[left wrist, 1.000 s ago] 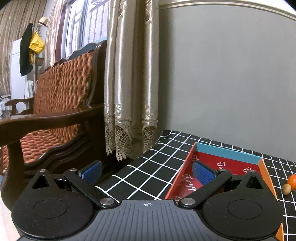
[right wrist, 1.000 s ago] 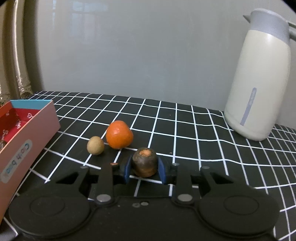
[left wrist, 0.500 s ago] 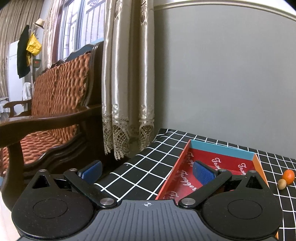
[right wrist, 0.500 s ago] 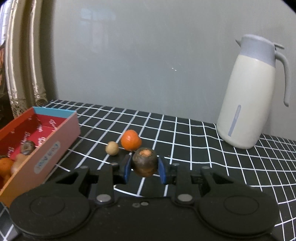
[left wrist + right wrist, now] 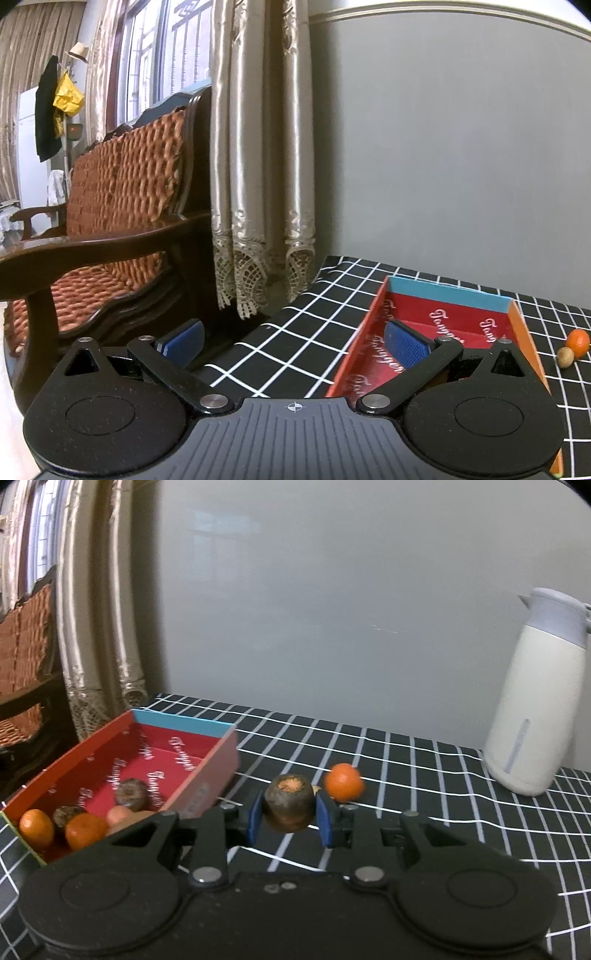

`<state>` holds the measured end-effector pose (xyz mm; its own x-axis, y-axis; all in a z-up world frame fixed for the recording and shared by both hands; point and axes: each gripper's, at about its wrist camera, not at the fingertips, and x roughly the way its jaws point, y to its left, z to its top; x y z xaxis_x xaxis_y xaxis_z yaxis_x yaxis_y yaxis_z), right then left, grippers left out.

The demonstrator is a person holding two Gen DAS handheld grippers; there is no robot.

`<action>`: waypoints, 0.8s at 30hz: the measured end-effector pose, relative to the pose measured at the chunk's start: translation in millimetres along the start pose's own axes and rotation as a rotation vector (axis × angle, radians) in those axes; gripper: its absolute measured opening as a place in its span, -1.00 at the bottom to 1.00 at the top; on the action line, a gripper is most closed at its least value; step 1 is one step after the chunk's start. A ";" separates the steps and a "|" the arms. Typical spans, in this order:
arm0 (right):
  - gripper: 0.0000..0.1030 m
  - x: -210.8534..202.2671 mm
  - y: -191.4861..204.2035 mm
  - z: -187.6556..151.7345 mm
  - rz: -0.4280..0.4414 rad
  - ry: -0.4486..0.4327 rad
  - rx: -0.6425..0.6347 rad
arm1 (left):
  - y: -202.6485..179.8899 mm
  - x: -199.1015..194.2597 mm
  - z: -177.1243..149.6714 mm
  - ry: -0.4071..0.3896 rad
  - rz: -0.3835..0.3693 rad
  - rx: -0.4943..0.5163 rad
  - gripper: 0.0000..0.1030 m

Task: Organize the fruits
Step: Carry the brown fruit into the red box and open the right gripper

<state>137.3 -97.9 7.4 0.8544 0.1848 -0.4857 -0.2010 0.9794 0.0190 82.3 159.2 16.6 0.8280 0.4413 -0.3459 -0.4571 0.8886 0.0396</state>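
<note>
Right hand-held gripper pinching brown fruit, red box to its left; left hand-held gripper spread wide, holding nothing.

left tool spread wide, right tool clamped

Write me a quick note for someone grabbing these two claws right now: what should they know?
Right claw: shut on a dark brown fruit, held above the table, beside the red box.
Left claw: open, holding nothing, one finger over the box.
Done: several fruits in the box, including two oranges and two dark ones.
Left: drop the held fruit in, then fetch the orange and the small tan fruit on the tablecloth.
</note>
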 end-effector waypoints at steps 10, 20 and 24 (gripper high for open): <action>-0.45 10.2 39.9 7.6 0.060 -0.008 -0.019 | 24.7 8.2 -1.6 0.006 0.027 -0.016 1.00; -0.45 23.7 67.6 11.6 0.116 -0.011 -0.009 | 41.9 17.4 -4.4 0.020 0.073 -0.010 1.00; -0.45 31.7 78.5 11.8 0.137 -0.003 0.000 | 45.9 19.3 -4.8 0.021 0.074 -0.006 1.00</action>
<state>154.2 -14.2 3.7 0.8205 0.3170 -0.4756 -0.3157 0.9450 0.0852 75.7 207.9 7.2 0.7847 0.5031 -0.3620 -0.5189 0.8527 0.0601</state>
